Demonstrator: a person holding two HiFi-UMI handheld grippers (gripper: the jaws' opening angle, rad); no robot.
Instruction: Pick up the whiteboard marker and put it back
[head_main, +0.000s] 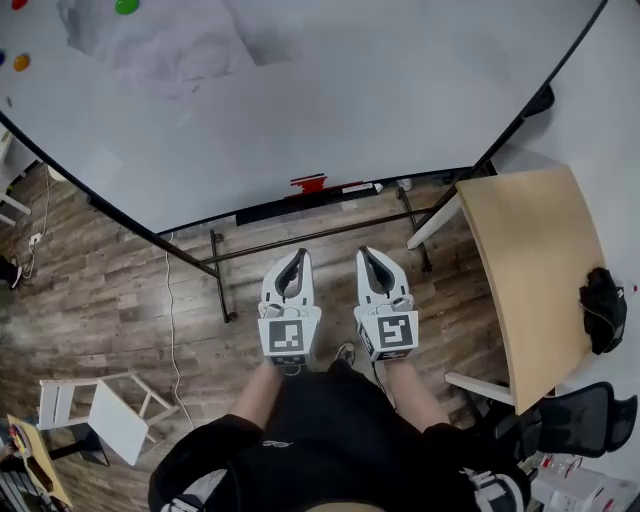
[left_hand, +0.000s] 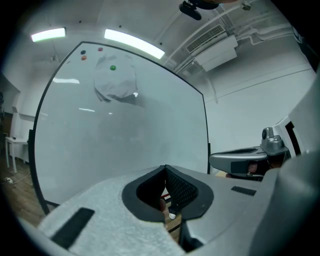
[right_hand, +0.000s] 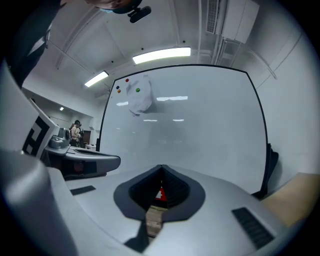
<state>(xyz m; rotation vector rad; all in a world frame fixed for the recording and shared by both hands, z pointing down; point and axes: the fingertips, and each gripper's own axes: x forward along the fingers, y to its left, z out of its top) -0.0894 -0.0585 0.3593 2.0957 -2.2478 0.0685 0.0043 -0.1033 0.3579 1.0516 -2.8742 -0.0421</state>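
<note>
Though closed on nothing, the left tongs (head_main: 298, 258) point toward the board's tray (head_main: 265, 210), where a red block (head_main: 308, 183) sits. Just right of it, what I take for the marker (head_main: 352, 187) lies lengthwise along the ledge. The right tongs (head_main: 366, 256), likewise closed and empty, stand nearer it.

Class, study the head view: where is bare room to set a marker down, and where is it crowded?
The table top is bare, save the black item at its right edge. The tray is free left of the red item; its right end, by the marker, is crowded.
</note>
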